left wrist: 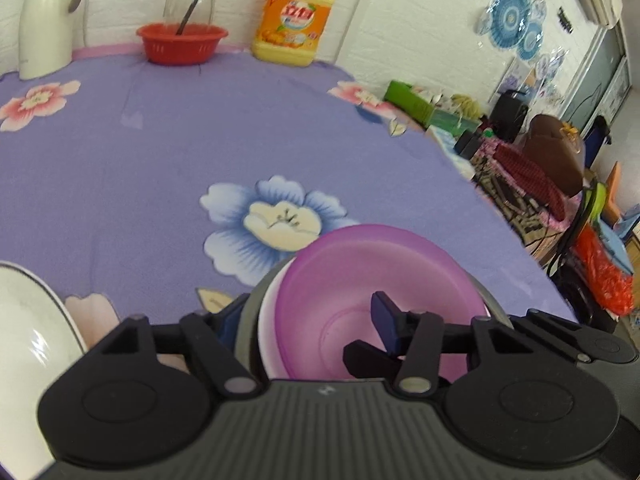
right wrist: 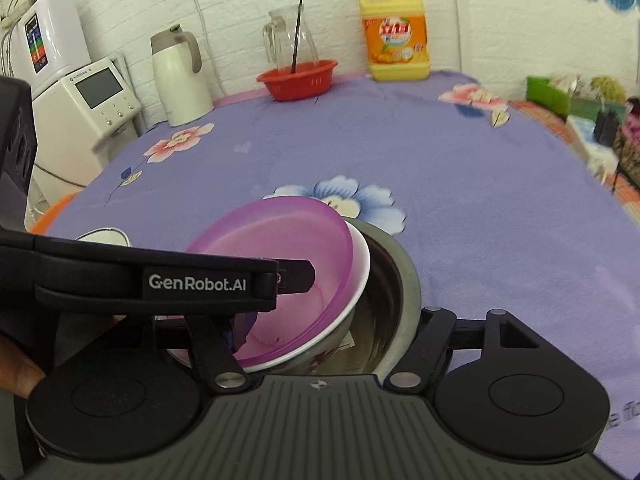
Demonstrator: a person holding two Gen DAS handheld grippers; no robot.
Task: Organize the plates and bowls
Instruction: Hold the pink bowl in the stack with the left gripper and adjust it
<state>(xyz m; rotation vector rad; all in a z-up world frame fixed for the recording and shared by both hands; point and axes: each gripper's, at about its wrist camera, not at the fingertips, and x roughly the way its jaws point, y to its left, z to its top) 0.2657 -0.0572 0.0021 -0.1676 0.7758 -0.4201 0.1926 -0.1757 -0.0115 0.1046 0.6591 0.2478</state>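
While the left gripper (left wrist: 308, 320) straddles the rims of the nested stack, one finger inside the purple bowl (left wrist: 360, 288) and the other outside, it appears clamped on it. The right gripper (right wrist: 332, 320) sits at the same stack, jaws spread wide, holding nothing as far as can be seen. Purple bowl rests tilted in a white bowl (right wrist: 360, 276), both inside a steel bowl (right wrist: 396, 280), near the table's front edge. Nesting looks largely done. A white plate (left wrist: 28, 328) at the front left corner remains unstacked.
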